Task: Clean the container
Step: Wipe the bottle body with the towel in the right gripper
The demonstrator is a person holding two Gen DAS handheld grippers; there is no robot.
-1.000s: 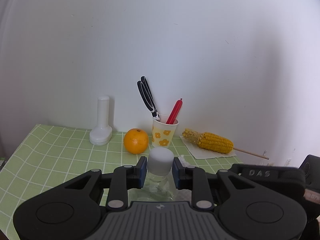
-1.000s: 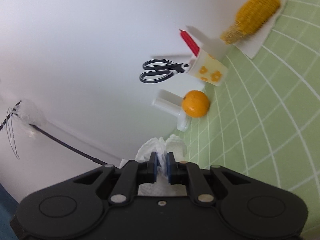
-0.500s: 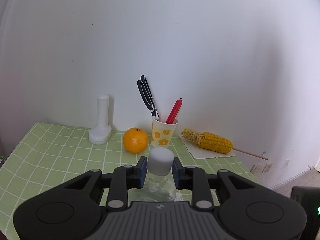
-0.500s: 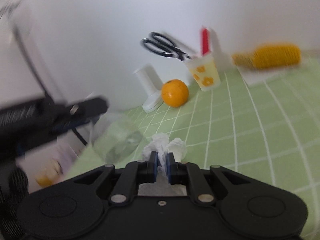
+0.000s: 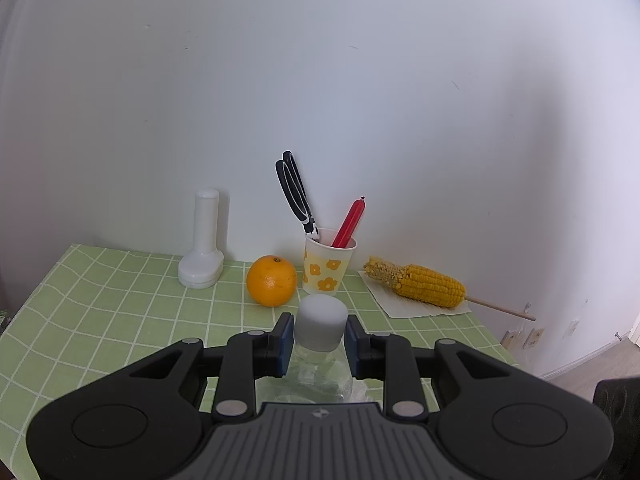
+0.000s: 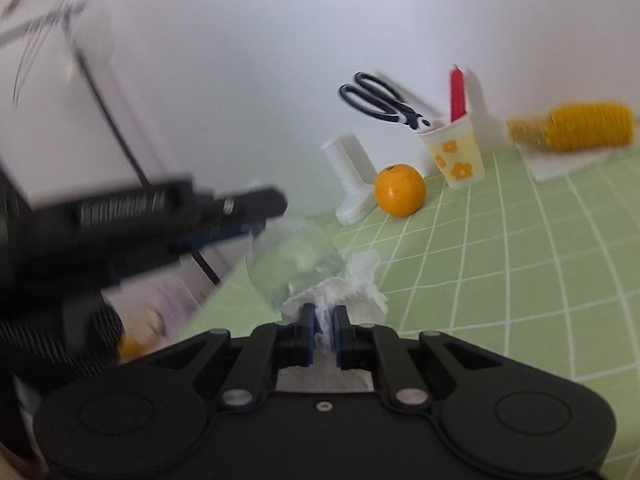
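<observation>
My left gripper [image 5: 319, 342] is shut on a clear plastic container with a white cap [image 5: 319, 322], held above the green checked table [image 5: 120, 312]. In the right wrist view the container's clear body [image 6: 294, 264] hangs from the blurred left gripper [image 6: 224, 220]. My right gripper [image 6: 323, 330] is shut on a crumpled white tissue [image 6: 352, 284], which touches the container's lower side.
Along the back wall stand a white bottle-shaped object [image 5: 204, 252], an orange [image 5: 272, 281], a flowered paper cup [image 5: 328, 266] holding scissors [image 5: 296, 196] and a red stick, and a corn cob on a napkin [image 5: 420, 285]. The table's right edge drops to the floor.
My right gripper has swung round with the tissue from facing the wall to the container, bringing the tissue against its side. My left gripper has held the container nearly still.
</observation>
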